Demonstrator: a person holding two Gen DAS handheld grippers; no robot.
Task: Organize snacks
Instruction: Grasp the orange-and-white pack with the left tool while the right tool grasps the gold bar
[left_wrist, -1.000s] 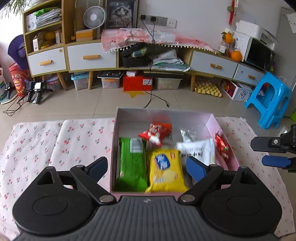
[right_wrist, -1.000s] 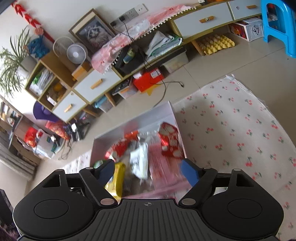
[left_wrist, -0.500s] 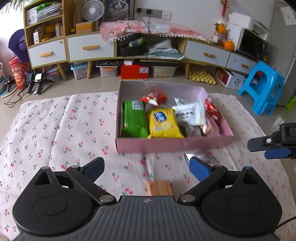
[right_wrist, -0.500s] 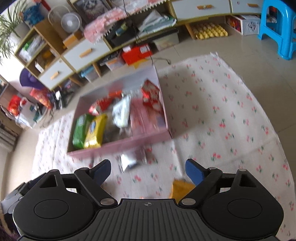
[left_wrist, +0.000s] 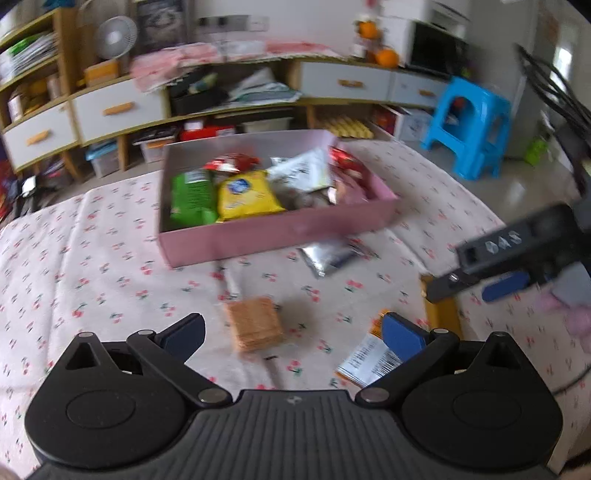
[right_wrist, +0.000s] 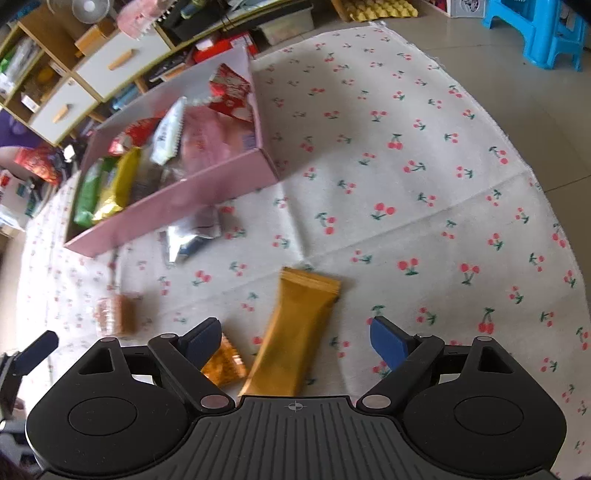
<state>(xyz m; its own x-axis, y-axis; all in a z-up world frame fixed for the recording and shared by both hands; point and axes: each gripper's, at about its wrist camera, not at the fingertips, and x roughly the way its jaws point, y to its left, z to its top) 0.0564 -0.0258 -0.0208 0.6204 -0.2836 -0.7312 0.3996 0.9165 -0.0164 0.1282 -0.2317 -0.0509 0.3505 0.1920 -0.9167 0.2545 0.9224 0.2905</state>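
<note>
While a second ago both cameras looked straight into the pink box, they now look down on the loose packets on the cloth in front of it, so both hands have drawn back and lowered toward the snacks not yet boxed. Nearest in the left wrist view, the left gripper has just been opening its jaws and now stands wide with nothing pressed, a clear-wrapped stack of brown crackers lying between the tips on the cherry-print cloth. By its right fingertip lies a barcode-printed packet. The right gripper has also just spread its jaws; they are empty, above a long mustard-yellow packet with a small orange packet just beside its left fingertip. Farther out, a silver foil packet lies against the near wall of the pink box, which already holds green, yellow, white and red packets. Judged from this, two pick-ups are being lined up, one per hand.

Only the right wrist view shows the mustard packet whole; the left view shows just its edge behind the right gripper, but shows the crackers sharply.
</note>
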